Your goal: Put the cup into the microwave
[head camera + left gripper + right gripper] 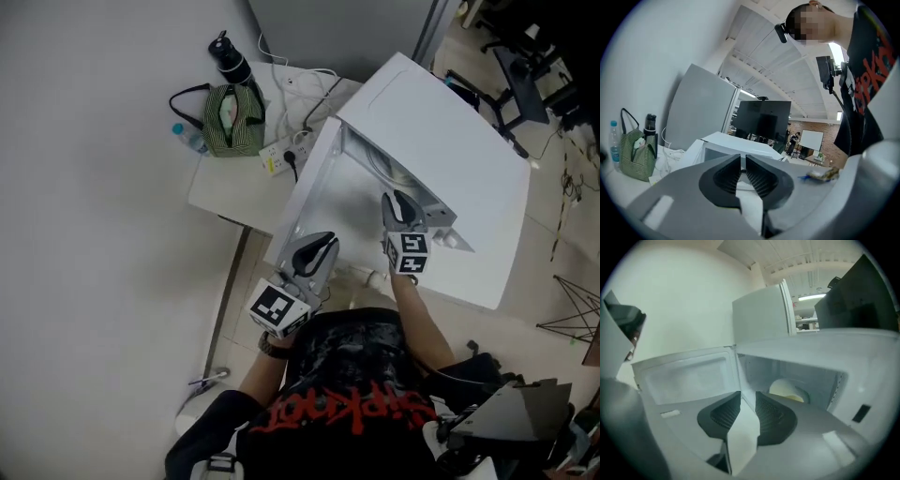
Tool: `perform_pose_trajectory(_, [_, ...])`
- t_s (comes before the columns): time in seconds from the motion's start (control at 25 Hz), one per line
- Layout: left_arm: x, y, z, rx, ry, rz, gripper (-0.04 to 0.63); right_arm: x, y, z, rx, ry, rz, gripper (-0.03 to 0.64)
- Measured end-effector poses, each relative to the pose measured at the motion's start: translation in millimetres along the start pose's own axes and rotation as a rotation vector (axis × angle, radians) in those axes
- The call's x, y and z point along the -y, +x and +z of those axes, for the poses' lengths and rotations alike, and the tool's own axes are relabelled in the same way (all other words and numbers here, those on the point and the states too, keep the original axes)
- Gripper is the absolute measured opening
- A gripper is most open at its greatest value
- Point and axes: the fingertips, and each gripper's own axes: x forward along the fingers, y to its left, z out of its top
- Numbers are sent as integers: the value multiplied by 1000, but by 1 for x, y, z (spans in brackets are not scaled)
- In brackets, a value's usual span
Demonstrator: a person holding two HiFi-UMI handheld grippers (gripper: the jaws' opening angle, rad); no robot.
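A pale cup (787, 390) stands inside the white microwave (450, 159), on the cavity floor toward the back. The door (309, 202) hangs wide open to the left. My right gripper (398, 202) is at the mouth of the cavity, in front of the cup and apart from it. In the right gripper view its jaws (747, 401) stand open with nothing between them. My left gripper (319, 246) is lower left, by the open door's near edge. Its jaws (743, 164) are shut and hold nothing. The head view does not show the cup.
A small white table (225, 192) left of the microwave carries a green striped bag (232, 117), a black bottle (230, 61), a small water bottle (615, 140) and a power strip (281, 155) with cables. A white wall runs along the left.
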Motion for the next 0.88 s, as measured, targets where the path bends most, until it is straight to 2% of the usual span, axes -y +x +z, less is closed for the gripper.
perform_pose_trajectory(0.16, [15,18,-1,24,4,-74,23,-28,-53,64,134,-36,106,48])
perform_pose_trajectory(0.24, [26,27,-2,17,17,-140,23,-36,-88,91,213,-54,109,2])
perform_pose_trajectory(0.32, [39,35,-1,19,39,-193,23,-40,-121,115,277,-94,109,2])
perform_pose_trajectory(0.48, [78,45,14,28,89,-244,23,-36,-188,147,368,-159,95,2])
perform_pose_trajectory(0.68, [160,47,17,33,180,-289,23,-23,-280,141,447,-143,126,2])
perform_pose_trajectory(0.88, [261,38,-9,11,212,-321,23,-10,-361,106,469,-185,131,0])
